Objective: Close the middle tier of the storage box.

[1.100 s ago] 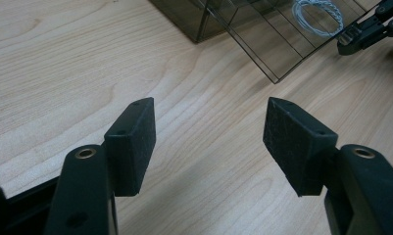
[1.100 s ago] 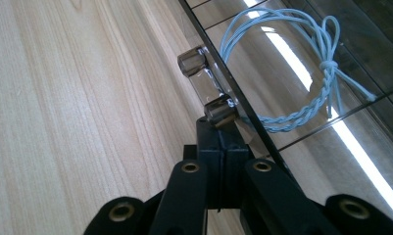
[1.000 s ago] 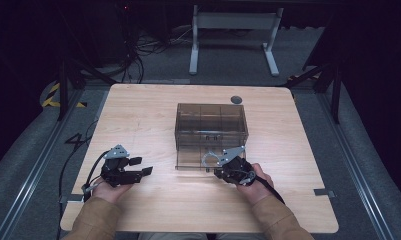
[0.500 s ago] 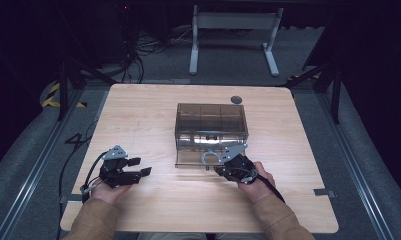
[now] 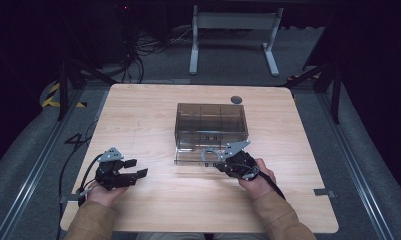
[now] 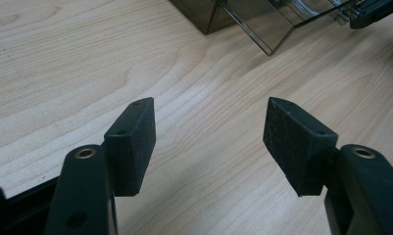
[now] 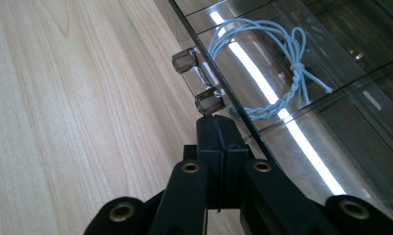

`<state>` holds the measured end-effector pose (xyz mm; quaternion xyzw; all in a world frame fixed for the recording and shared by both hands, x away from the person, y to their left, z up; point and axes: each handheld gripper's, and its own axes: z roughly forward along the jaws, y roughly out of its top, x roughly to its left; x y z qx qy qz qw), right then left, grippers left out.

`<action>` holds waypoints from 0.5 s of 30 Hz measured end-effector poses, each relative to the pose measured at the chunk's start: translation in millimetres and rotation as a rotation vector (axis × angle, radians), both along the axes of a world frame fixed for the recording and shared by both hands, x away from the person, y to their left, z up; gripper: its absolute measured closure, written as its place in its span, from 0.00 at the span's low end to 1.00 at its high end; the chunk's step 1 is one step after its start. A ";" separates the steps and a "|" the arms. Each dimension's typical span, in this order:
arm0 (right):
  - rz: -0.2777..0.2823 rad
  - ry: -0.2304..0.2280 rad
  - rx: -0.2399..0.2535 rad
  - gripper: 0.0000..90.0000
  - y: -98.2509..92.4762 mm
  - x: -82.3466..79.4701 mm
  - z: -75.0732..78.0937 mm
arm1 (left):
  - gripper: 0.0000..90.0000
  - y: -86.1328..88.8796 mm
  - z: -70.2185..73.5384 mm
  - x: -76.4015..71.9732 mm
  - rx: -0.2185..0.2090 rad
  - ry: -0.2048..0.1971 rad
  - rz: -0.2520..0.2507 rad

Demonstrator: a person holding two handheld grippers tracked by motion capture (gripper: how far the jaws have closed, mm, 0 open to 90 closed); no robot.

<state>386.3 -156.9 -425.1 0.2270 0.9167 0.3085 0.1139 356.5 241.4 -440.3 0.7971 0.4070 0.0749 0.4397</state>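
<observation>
1. Smoked clear plastic formed the compartment box [image 5: 211, 124], which stood near the middle of the tabletop [image 5: 153, 110], somewhat toward its far edge.
2. Its hinged front lid [image 7: 302, 122] hung open on the near side, and a clear handle [image 7: 198, 81] with 2 round posts stuck out from the lid.
3. A coiled pale blue cord [image 7: 277, 68], knotted at 1 side, lay behind the lid panel.
4. The right gripper [image 5: 223, 159] sat at the near edge of the lid, its jaws pressed flat together with nothing between them, the tips just touching or just beside the nearer handle post; I could not tell which.
5. The left gripper [image 5: 138, 169] rested near the near left corner of the tabletop, well apart from the box, its jaws spread wide over bare wood and holding nothing.
6. A dark round cap [image 5: 236, 100] sat in the tabletop close to the far edge, behind the box.
</observation>
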 end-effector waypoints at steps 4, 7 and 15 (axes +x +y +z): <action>-0.003 0.000 0.001 1.00 -0.7 1.3 1.0 | 0.42 1.7 -0.2 -1.3 -0.001 0.002 0.004; -0.004 -0.005 0.003 1.00 -0.4 2.4 1.9 | 0.42 3.7 -0.4 -3.0 0.001 0.002 0.009; -0.018 -0.019 0.014 1.00 -1.9 5.9 4.8 | 0.42 8.5 -0.7 -6.7 0.001 0.001 0.025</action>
